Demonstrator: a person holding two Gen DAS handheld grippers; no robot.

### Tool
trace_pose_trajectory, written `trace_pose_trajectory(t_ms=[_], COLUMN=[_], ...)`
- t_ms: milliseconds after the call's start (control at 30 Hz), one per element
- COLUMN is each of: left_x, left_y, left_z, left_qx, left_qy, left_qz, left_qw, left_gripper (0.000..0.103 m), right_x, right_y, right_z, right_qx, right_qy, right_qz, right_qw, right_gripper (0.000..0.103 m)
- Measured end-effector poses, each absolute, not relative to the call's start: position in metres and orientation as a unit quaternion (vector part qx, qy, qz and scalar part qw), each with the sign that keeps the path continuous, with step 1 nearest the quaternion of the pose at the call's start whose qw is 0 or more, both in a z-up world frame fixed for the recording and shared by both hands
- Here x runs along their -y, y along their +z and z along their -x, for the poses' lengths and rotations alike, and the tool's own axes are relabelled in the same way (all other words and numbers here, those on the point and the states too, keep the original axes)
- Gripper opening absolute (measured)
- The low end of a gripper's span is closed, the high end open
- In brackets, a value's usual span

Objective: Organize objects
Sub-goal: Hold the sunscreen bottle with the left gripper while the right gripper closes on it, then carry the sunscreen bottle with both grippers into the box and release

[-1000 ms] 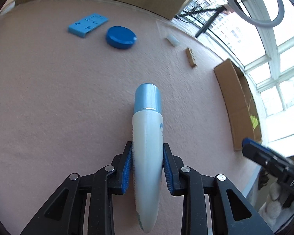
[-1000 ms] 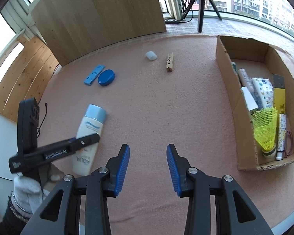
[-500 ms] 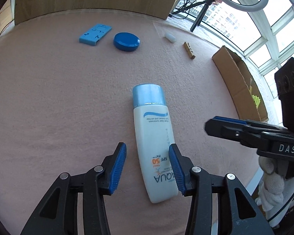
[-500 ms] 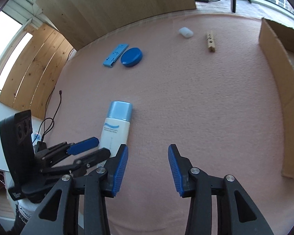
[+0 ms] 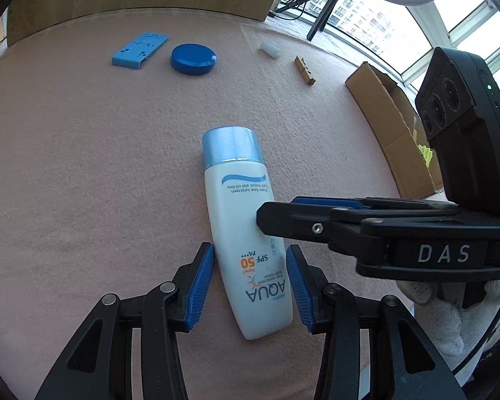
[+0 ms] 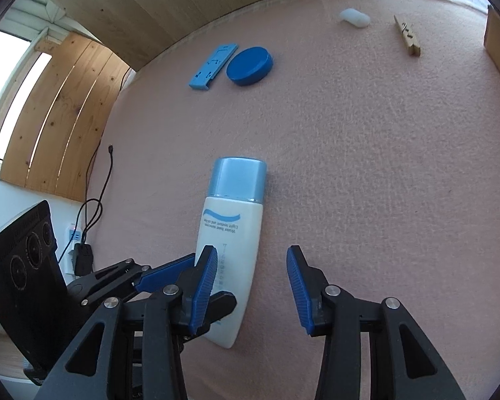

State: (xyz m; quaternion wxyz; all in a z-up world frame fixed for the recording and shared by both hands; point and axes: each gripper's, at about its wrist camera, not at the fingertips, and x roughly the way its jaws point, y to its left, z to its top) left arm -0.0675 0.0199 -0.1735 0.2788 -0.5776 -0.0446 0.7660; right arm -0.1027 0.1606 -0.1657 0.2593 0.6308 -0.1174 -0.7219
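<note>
- The sunscreen bottle [image 5: 241, 233] lies flat on the pink felt table cover [image 5: 83, 183], label up, its light blue cap [image 5: 231, 148] pointing away from both cameras towards the far edge.
- The left gripper [image 5: 250, 285] straddles the bottle's lower end: its blue pads stand on either side with a small gap at each, so the jaws are partly open and grip nothing.
- The right gripper [image 6: 250, 286] is also partly open, with nothing clamped. In the right wrist view its left pad overlaps the bottle's edge, while the space between its pads shows mostly bare cover just right of the bottle.
- In the left wrist view the right gripper [image 5: 276, 215] reaches in from the right, its tip over the bottle's middle; whether it touches the bottle I cannot tell.
- A white-gloved hand [image 5: 450, 316] holds that gripper at the lower right.
- Well beyond the cap lie a round dark blue lid [image 5: 193, 59] and, just left of it, a flat light blue plastic piece [image 5: 140, 50].
- Farther right along the far side are a small white capsule-shaped object [image 5: 270, 49] and a wooden clothespin [image 5: 305, 70], near each other but apart.
- A cardboard box [image 5: 393, 123] stands at the right side of the table, with something yellow [image 5: 425, 153] showing inside.
</note>
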Motion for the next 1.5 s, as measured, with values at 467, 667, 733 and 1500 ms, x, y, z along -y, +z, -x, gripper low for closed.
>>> trace_pose_trajectory(t_ms=[467, 667, 733, 1500], left_x=[-0.035, -0.06, -0.073, -0.293], left_y=[-0.17, -0.148, -0.14, -0.08], left_z=[0.064, 0.064, 0.066, 0.105], left_qx=[0.049, 0.048, 0.043, -0.005], left_qy=[0.766, 0.774, 0.777, 0.779], left_qz=[0.575, 0.556, 0.549, 0.494], left_qw=[0.284, 0.299, 0.305, 0.386], left_gripper=[0.043, 0.043, 0.043, 0.043], right_x=[-0.152, -0.174, -0.186, -0.354], right_y=[-0.166, -0.149, -0.14, -0.066], right_z=[0.101, 0.102, 0.105, 0.162], right_qx=[0.11, 0.11, 0.113, 0.098], right_qy=[-0.714, -0.732, -0.74, -0.825], right_qz=[-0.633, -0.615, -0.606, -0.524], right_qw=[0.278, 0.271, 0.269, 0.187], right_gripper=[0.036, 0.036, 0.036, 0.036])
